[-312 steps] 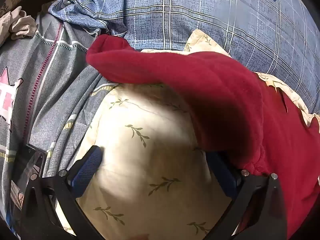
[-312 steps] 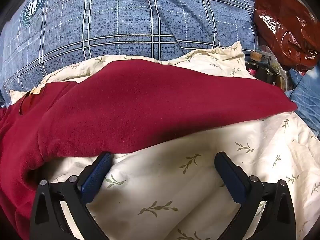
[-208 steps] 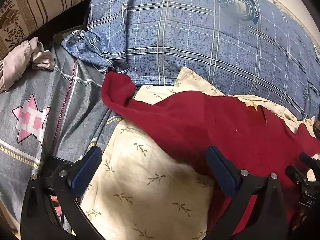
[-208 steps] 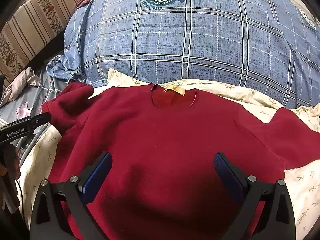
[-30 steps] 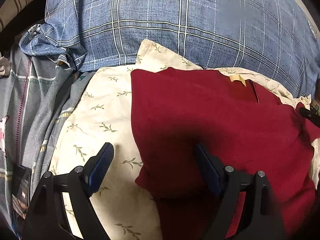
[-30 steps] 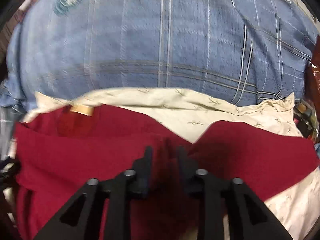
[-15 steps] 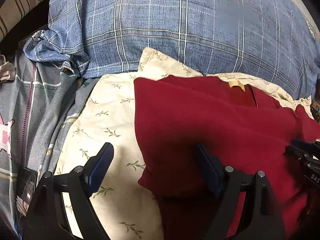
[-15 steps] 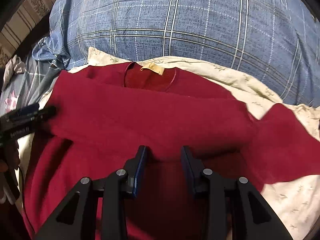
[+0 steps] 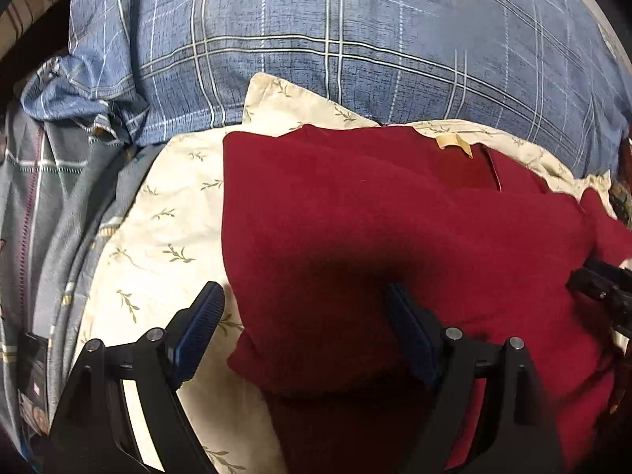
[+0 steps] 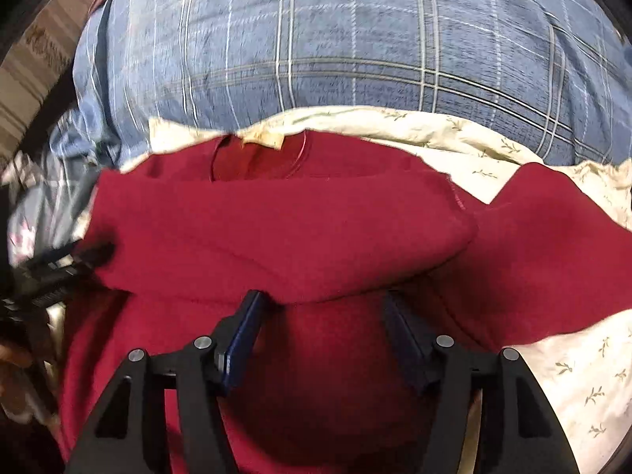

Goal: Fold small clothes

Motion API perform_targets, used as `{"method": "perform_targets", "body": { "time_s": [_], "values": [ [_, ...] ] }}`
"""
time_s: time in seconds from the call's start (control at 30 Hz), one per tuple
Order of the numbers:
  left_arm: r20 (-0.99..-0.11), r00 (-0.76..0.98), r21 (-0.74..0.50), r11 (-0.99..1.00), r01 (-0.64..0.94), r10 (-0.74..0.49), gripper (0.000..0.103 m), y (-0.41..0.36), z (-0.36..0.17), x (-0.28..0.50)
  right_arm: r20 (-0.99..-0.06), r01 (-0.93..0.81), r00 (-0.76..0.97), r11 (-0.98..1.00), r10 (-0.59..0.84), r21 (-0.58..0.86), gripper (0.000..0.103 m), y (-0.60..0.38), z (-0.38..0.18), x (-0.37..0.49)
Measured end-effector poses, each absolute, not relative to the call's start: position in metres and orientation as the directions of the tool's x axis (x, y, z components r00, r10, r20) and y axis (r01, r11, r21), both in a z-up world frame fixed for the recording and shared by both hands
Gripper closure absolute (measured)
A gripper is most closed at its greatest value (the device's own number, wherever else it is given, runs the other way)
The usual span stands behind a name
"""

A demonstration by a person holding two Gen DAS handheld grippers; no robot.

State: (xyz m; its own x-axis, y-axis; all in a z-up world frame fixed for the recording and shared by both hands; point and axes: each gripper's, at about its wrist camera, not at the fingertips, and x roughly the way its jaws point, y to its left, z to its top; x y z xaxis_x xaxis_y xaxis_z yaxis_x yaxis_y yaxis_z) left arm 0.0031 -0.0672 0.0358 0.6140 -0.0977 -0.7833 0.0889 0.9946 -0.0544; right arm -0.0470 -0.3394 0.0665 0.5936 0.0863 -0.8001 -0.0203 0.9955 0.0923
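Red sweater (image 10: pixel 316 237) lies face-up on a cream leaf-print sheet (image 9: pixel 166 237) spread over the bed, its collar toward twelve o'clock against a blue plaid pillow (image 9: pixel 355 47); one sleeve (image 10: pixel 276 233) is already folded across the chest, running from nine o'clock to three o'clock, its cuff end near the opposite shoulder; the other sleeve (image 10: pixel 545 245) remains stretched out toward three o'clock in the right wrist view. The right gripper (image 10: pixel 320 308) hovers at the folded sleeve's lower edge, its jaws parted and pinching nothing; the left gripper (image 9: pixel 302 300) sits over the garment's folded side edge, jaws spread wide and empty, one finger over the sheet and the other over the red fabric. The unfolded sleeve lies on the right gripper's side, so that hand appears the nearer one for the next fold, which would likely carry the sleeve toward nine o'clock across the chest. A tan neck label (image 9: pixel 454 143) shows at the collar, its print too small to read; a round emblem at the pillow's top edge is cut off and blurred, no writing legible.
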Motion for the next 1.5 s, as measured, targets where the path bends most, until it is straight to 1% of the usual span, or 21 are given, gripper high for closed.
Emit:
{"method": "perform_targets", "body": {
  "time_s": [0.13, 0.23, 0.3, 0.37, 0.5, 0.53, 0.63, 0.7, 0.83, 0.9, 0.93, 1.0, 1.1, 1.13, 1.17, 1.2, 1.23, 1.27, 1.33, 1.43, 1.5],
  "values": [
    [-0.765, 0.637, -0.052, 0.995, 0.082, -0.092, 0.019, -0.067, 0.041, -0.003, -0.759, 0.013, 0.648, 0.996, 0.063, 0.093, 0.039, -0.349, 0.083, -0.053],
    [-0.752, 0.651, -0.062, 0.994, 0.089, -0.105, 0.019, -0.068, 0.045, -0.007, -0.745, 0.037, 0.665, 0.994, 0.054, 0.104, 0.039, -0.354, 0.087, -0.051],
    [-0.757, 0.646, -0.048, 0.994, 0.096, -0.099, 0.019, -0.070, 0.044, -0.005, -0.771, 0.038, 0.635, 0.995, 0.048, 0.093, 0.038, -0.353, 0.074, -0.043],
    [-0.770, 0.631, -0.040, 0.994, 0.097, -0.092, 0.019, -0.071, 0.039, -0.003, -0.822, 0.036, 0.567, 0.995, 0.055, 0.091, 0.037, -0.353, 0.056, -0.033],
    [-0.783, 0.613, -0.060, 0.994, 0.095, -0.106, 0.019, -0.067, 0.040, -0.001, -0.796, 0.029, 0.597, 0.989, 0.101, 0.147, 0.038, -0.366, 0.073, -0.045],
    [-0.783, 0.612, -0.067, 0.993, 0.093, -0.110, 0.019, -0.066, 0.041, -0.002, -0.785, 0.040, 0.612, 0.988, 0.094, 0.149, 0.037, -0.375, 0.080, -0.050],
    [-0.782, 0.611, -0.089, 0.992, 0.086, -0.123, 0.019, -0.061, 0.044, -0.004, -0.756, 0.142, 0.655, 0.983, -0.007, 0.113, 0.033, -0.422, 0.098, -0.070],
    [-0.779, 0.615, -0.093, 0.992, 0.080, -0.123, 0.019, -0.060, 0.046, -0.006, -0.750, 0.252, 0.659, 0.957, -0.062, 0.143, 0.032, -0.468, 0.102, -0.082],
    [-0.771, 0.624, -0.103, 0.992, 0.076, -0.127, 0.019, -0.058, 0.050, -0.007, -0.746, 0.474, 0.660, 0.822, -0.093, 0.317, 0.033, -0.565, 0.093, -0.107],
    [-0.764, 0.631, -0.106, 0.991, 0.077, -0.130, 0.019, -0.058, 0.052, -0.008, -0.737, 0.535, 0.670, 0.744, -0.085, 0.400, 0.035, -0.598, 0.084, -0.114],
    [-0.762, 0.635, -0.104, 0.991, 0.078, -0.130, 0.019, -0.058, 0.053, -0.008, -0.728, 0.554, 0.682, 0.701, -0.072, 0.449, 0.038, -0.613, 0.077, -0.116],
    [-0.758, 0.639, -0.100, 0.992, 0.082, -0.129, 0.019, -0.058, 0.054, -0.008, -0.711, 0.560, 0.702, 0.646, -0.039, 0.518, 0.040, -0.633, 0.067, -0.112],
    [-0.758, 0.640, -0.098, 0.992, 0.077, -0.124, 0.019, -0.057, 0.053, -0.006, -0.695, 0.555, 0.718, 0.626, -0.028, 0.548, 0.044, -0.642, 0.059, -0.102],
    [-0.759, 0.639, -0.100, 0.992, 0.075, -0.125, 0.019, -0.056, 0.053, -0.005, -0.684, 0.547, 0.728, 0.641, -0.047, 0.538, 0.049, -0.644, 0.060, -0.099],
    [-0.760, 0.638, -0.100, 0.992, 0.071, -0.122, 0.019, -0.055, 0.052, -0.005, -0.682, 0.546, 0.728, 0.659, -0.068, 0.518, 0.064, -0.642, 0.061, -0.096],
    [-0.760, 0.638, -0.099, 0.993, 0.067, -0.119, 0.019, -0.054, 0.052, -0.005, -0.693, 0.552, 0.715, 0.686, -0.097, 0.474, 0.076, -0.640, 0.065, -0.092],
    [-0.760, 0.639, -0.100, 0.993, 0.063, -0.117, 0.019, -0.053, 0.052, -0.004, -0.700, 0.553, 0.706, 0.700, -0.107, 0.451, 0.097, -0.638, 0.067, -0.090],
    [-0.759, 0.640, -0.105, 0.993, 0.057, -0.117, 0.019, -0.051, 0.053, -0.004, -0.694, 0.545, 0.712, 0.709, -0.109, 0.447, 0.097, -0.636, 0.071, -0.090],
    [-0.751, 0.649, -0.120, 0.992, 0.046, -0.121, 0.019, -0.046, 0.056, -0.005, -0.651, 0.507, 0.749, 0.737, -0.122, 0.446, 0.097, -0.627, 0.090, -0.098],
    [-0.735, 0.666, -0.138, 0.990, 0.030, -0.123, 0.019, -0.039, 0.063, -0.007, -0.590, 0.432, 0.795, 0.814, -0.141, 0.388, 0.097, -0.598, 0.128, -0.107],
    [-0.726, 0.676, -0.152, 0.988, 0.015, -0.122, 0.019, -0.031, 0.068, -0.007, -0.538, 0.344, 0.836, 0.865, -0.106, 0.365, 0.097, -0.568, 0.159, -0.107]
  ]
}}
